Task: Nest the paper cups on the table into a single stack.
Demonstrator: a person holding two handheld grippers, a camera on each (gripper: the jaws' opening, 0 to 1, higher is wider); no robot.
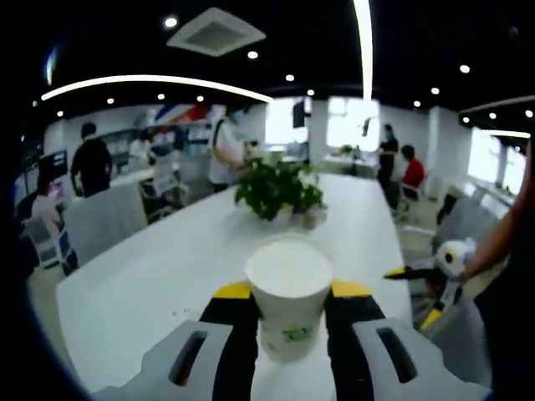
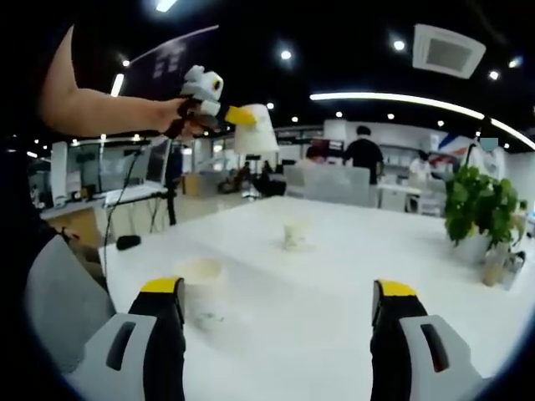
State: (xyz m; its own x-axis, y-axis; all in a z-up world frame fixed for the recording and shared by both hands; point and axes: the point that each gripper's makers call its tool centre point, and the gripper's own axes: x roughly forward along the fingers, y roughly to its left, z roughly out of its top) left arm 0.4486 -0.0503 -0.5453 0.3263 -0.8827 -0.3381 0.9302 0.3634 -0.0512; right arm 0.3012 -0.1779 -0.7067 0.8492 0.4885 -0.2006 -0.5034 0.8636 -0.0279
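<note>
**Jaws: left clamped on a cup, right spread wide**

Left gripper: jaws closed on a white paper cup, held upright, mouth up, long axis vertical, raised clear above the white counter. Seen from the right gripper view, same cup high in the air at far left, likely lifted for carrying over to another cup.

Right gripper: jaws wide apart, holding nothing, low over the counter. Near cup just beside the left jaw, upright, mouth up. Far cup at mid-counter, also upright, well apart from the near one. Potted plant at far right. Nesting not yet begun, judging by three separate cups.
</note>
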